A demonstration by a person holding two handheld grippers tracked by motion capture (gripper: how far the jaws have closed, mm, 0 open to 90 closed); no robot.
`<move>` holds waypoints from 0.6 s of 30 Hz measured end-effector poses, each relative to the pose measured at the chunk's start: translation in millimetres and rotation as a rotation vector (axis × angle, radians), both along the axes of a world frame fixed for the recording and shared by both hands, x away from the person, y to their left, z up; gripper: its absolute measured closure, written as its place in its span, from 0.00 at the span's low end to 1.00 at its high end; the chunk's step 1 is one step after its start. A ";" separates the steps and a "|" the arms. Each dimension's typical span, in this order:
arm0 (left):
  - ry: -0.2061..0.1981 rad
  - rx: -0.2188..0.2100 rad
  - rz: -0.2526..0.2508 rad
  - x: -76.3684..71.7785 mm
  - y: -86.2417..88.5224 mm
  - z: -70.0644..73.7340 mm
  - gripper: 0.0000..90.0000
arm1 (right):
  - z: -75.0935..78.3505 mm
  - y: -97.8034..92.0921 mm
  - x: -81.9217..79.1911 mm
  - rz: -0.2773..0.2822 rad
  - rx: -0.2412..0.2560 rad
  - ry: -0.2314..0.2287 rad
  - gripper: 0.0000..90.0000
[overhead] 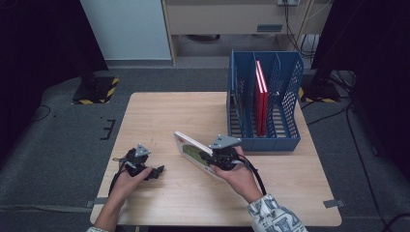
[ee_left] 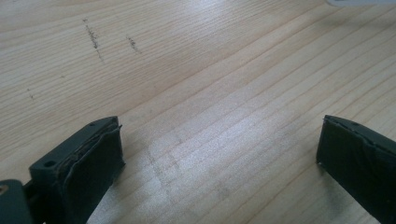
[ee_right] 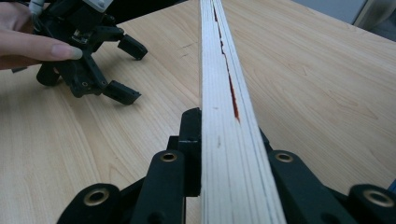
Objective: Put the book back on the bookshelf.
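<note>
Book (overhead: 192, 151) | clamped by right hand-held gripper (overhead: 223, 158), mid-worktop (overhead: 159, 111) | left hand-held gripper (overhead: 153, 172) agape, idle, near edge | next, likely: upright into blue file rack (overhead: 263, 143).

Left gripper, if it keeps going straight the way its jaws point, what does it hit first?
Probably the book held in the right gripper. The left gripper points right across bare table, jaws open, with wood between them. Depth is unclear, so it might graze the tabletop first.

I count two grippers: left gripper (overhead: 155, 172), right gripper (overhead: 209, 157). Two books: held book (overhead: 192, 149), red book (overhead: 261, 92). One blue rack (overhead: 285, 140). One table (overhead: 159, 116).
</note>
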State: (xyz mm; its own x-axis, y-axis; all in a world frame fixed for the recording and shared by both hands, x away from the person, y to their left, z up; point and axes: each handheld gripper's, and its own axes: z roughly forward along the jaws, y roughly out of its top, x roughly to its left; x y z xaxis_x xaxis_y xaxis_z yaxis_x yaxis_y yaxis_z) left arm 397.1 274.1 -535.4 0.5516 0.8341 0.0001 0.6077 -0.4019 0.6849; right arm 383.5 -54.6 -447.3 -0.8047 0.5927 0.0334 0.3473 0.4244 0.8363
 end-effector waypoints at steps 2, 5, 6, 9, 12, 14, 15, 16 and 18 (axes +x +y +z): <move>0.000 0.000 0.000 0.0 0.0 0.0 0.00 | 0.2 -2.0 -2.0 0.001 -0.004 -0.002 0.84; 0.000 0.000 0.000 0.0 0.0 0.0 0.00 | 0.5 -5.4 -4.4 0.001 -0.004 -0.004 0.84; 0.000 0.000 0.001 -0.1 0.0 0.0 0.00 | 1.0 -6.8 -5.6 -0.003 -0.001 -0.001 0.84; 0.000 0.000 0.002 -0.3 0.0 -0.1 0.00 | 2.7 -12.5 -7.7 -0.004 0.004 -0.004 0.84; -0.001 -0.001 0.002 -0.5 -0.1 -0.3 0.00 | 4.4 -19.4 -11.4 -0.011 0.008 -0.007 0.84; -0.002 -0.001 0.001 -0.4 -0.1 -0.3 0.00 | 5.9 -25.7 -14.2 -0.014 0.014 -0.009 0.84; -0.003 -0.001 0.001 -0.3 -0.1 -0.4 0.00 | 6.3 -27.9 -15.3 -0.019 0.017 -0.007 0.84; -0.003 -0.001 0.001 -0.2 -0.2 -0.4 0.00 | 6.9 -31.1 -16.4 -0.021 0.021 -0.004 0.84; -0.003 -0.001 0.002 0.0 -0.7 -0.4 0.00 | 7.4 -37.2 -17.9 -0.028 0.027 -0.005 0.84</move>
